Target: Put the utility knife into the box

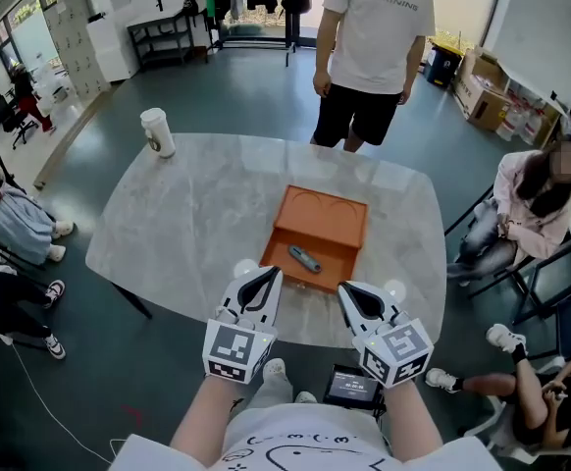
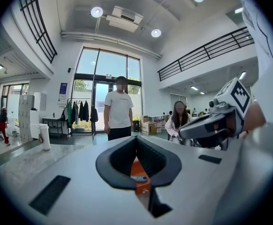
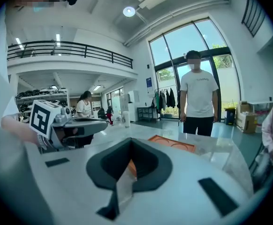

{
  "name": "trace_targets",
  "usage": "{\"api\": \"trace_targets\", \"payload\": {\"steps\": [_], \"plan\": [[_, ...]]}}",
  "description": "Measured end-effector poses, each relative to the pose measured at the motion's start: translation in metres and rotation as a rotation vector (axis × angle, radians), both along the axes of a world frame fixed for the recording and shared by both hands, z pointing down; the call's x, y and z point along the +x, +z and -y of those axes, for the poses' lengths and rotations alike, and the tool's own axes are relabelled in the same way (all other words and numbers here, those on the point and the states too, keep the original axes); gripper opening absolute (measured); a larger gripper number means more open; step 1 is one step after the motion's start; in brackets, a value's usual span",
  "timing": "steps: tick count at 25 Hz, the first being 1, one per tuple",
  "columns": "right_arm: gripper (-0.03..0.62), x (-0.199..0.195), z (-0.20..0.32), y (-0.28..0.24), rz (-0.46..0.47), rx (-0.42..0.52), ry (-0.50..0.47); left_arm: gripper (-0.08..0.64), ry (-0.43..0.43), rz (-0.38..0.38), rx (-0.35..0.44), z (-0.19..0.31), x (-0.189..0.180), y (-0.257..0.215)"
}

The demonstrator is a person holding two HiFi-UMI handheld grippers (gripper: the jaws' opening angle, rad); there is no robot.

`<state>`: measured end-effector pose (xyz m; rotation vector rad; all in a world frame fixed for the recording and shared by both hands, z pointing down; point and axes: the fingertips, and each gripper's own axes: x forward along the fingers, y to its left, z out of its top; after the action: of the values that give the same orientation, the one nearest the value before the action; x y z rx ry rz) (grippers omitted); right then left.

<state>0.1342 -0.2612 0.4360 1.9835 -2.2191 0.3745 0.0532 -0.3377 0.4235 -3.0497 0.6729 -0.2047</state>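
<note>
An orange box (image 1: 327, 218) lies open on the marble table (image 1: 197, 224), a little right of centre. The grey utility knife (image 1: 304, 259) rests inside its near compartment. My left gripper (image 1: 267, 274) hovers at the table's front edge, just short of the box, jaws together and empty. My right gripper (image 1: 347, 289) is beside it, also shut with nothing held. In the left gripper view the knife (image 2: 140, 177) and box (image 2: 137, 167) show through the slit between the jaws. The right gripper view shows the box (image 3: 173, 145) ahead.
A white paper cup (image 1: 157, 131) stands at the table's far left corner. A person in a white shirt (image 1: 374, 47) stands at the far side. Another person (image 1: 531, 204) sits to the right. A small screen (image 1: 354, 388) sits below the front edge.
</note>
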Motion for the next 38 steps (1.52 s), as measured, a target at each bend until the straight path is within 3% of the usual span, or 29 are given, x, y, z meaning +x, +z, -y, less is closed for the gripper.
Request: {"api": "trace_targets", "payload": {"steps": [17, 38], "plan": [[0.009, -0.034, -0.079, -0.052, -0.09, 0.163, -0.015, 0.015, -0.019, -0.086, 0.093, -0.086, -0.026, -0.052], [0.008, -0.039, -0.085, -0.076, -0.131, 0.222, 0.051, 0.015, 0.032, -0.116, 0.141, -0.093, -0.031, -0.078]]}}
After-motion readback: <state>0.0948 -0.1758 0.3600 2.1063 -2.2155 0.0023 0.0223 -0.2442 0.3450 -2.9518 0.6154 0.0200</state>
